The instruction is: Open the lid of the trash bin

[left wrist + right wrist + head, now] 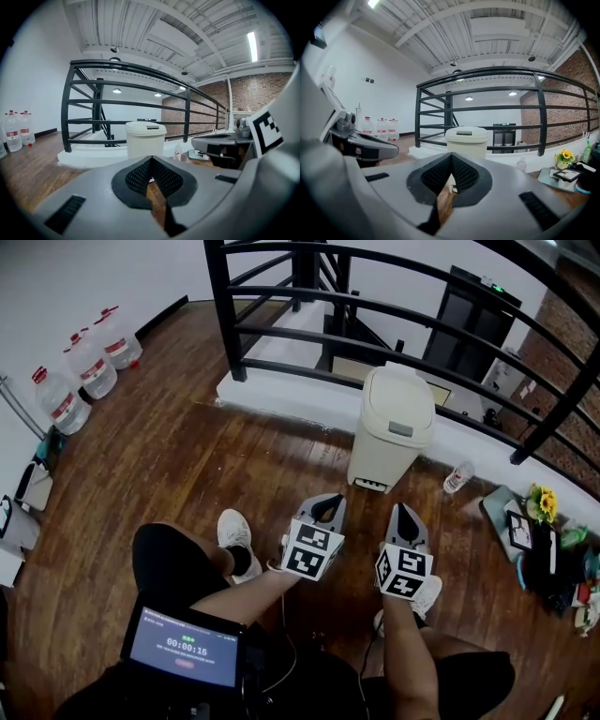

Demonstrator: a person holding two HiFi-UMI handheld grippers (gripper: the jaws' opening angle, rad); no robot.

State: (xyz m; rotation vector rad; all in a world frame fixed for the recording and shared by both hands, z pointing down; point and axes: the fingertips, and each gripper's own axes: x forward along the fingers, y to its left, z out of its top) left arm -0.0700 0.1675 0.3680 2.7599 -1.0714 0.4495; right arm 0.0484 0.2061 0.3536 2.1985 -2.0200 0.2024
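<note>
You held the left claw (325, 509) and the right claw (405, 518) side by side, low over the wooden floor (187, 465), each with its jaws pressed together on nothing. The cream trash bin (392, 442) stood ahead of both tips, clear of them, its lid (403, 395) down, with the black railing (309, 334) beyond it

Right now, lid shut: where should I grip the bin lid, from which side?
Likely the grey tab at the front edge of the lid, coming from the front. It is the only break in the smooth dome, and the railing blocks the back.
</note>
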